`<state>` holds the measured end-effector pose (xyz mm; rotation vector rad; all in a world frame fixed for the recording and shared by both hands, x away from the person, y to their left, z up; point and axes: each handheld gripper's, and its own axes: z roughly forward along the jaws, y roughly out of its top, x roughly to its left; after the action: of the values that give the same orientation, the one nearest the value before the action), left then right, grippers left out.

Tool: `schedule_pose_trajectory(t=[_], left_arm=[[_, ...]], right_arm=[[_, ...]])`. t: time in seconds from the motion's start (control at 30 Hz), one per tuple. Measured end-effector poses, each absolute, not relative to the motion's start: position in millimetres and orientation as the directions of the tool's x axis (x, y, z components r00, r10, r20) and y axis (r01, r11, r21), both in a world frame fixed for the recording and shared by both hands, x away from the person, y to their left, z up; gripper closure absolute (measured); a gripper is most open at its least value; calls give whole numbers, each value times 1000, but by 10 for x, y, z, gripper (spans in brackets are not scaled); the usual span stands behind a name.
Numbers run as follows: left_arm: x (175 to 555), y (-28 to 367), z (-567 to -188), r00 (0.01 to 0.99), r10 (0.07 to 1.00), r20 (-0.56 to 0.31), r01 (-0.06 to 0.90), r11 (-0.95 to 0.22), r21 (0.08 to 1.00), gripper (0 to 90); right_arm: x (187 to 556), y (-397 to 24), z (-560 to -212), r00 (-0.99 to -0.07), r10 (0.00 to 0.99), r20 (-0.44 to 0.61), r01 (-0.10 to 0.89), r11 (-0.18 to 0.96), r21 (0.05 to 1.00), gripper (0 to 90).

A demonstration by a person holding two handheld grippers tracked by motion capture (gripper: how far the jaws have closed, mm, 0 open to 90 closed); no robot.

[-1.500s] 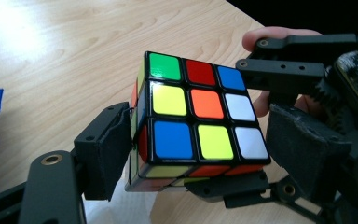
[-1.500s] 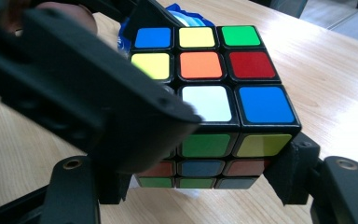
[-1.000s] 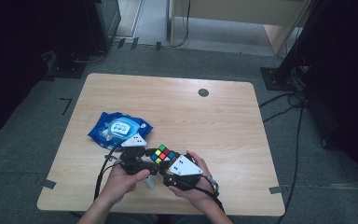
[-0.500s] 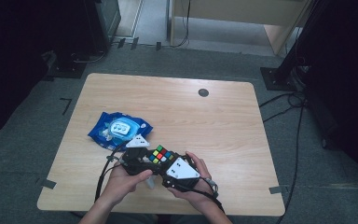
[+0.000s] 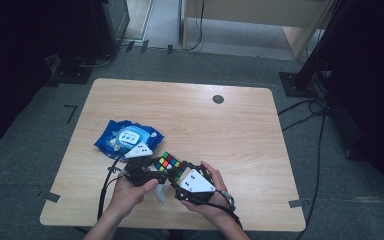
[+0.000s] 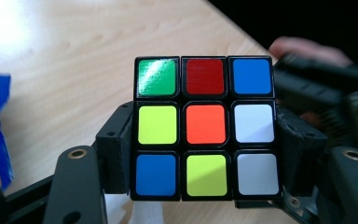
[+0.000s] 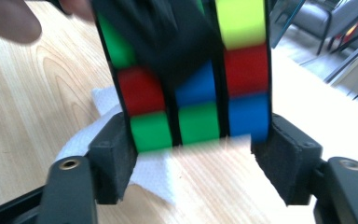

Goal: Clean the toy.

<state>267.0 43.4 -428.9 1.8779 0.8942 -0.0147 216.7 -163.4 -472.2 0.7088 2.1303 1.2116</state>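
Note:
A scrambled puzzle cube (image 5: pixel 168 163) is held over the front of the wooden table (image 5: pixel 240 135), between both hands. In the left gripper view the cube (image 6: pixel 205 126) shows an orange centre, and the pads (image 6: pixel 116 149) of my left gripper (image 6: pixel 205 156) press on its lower sides. Those jaws have just been closing with the cube between them. In the right gripper view the cube (image 7: pixel 191 93) is blurred, its bottom rows wedged between the pads (image 7: pixel 112 158) of my right gripper (image 7: pixel 193 156). From above, my left gripper (image 5: pixel 156 169) and right gripper (image 5: pixel 181 175) meet at the cube.
A blue pack of wipes (image 5: pixel 127 137) lies left of the hands. Below the cube a white tissue (image 5: pixel 161 192) rests on the table. A small black grommet (image 5: pixel 218 99) sits at the far middle. Dark furniture and cables surround the table.
The hands and cube have shifted slightly, and the cube has turned a little between the grippers. The wipes pack has not moved.

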Motion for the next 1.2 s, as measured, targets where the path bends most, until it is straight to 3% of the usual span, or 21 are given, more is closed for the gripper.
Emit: schedule_pose_trajectory(t=[0.03, 0.07, 0.3, 0.33, 0.4, 0.53, 0.67, 0.7, 0.73, 0.83, 1.2], left_arm=[[2670, 461, -4274, 733, 557, -390, 574, -199, 794, 342], [2663, 495, -4254, 749, 534, -391, 556, -187, 810, 341], [2655, 508, -4285, 762, 520, -385, 538, -179, 824, 341], [2653, 502, -4292, 765, 518, -383, 536, -184, 823, 341], [2646, 486, -4309, 777, 504, -377, 531, -202, 823, 341], [2619, 453, -4318, 794, 497, -351, 509, -225, 831, 341], [2615, 479, -4309, 797, 494, -347, 498, -215, 840, 340], [2608, 491, -4301, 792, 508, -337, 492, -205, 846, 341], [2605, 506, -4292, 785, 524, -329, 487, -194, 852, 341], [2606, 560, -4265, 767, 534, -355, 490, -130, 862, 341], [2600, 536, -4302, 782, 509, -359, 486, -140, 862, 341]], right_arm=[[2178, -1663, -4735, -699, 688, -197, 175, 432, 885, 401], [2186, -1699, -4755, -681, 712, -172, 197, 405, 893, 496], [2246, -1832, -4704, -680, 730, -66, 233, 301, 925, 522], [2239, -1841, -4699, -675, 734, -72, 225, 298, 928, 559], [2221, -1857, -4686, -666, 740, -89, 212, 303, 929, 725], [2213, -1875, -4687, -659, 749, -63, 229, 279, 933, 839], [2199, -1889, -4670, -664, 745, -61, 214, 268, 939, 840], [2197, -1897, -4662, -663, 747, -52, 216, 257, 942, 819], [2214, -1913, -4652, -668, 744, -16, 231, 228, 946, 740], [2237, -1907, -4673, -692, 722, 17, 258, 226, 939, 703], [2165, -1719, -4747, -723, 690, -30, 239, 290, 927, 668]])
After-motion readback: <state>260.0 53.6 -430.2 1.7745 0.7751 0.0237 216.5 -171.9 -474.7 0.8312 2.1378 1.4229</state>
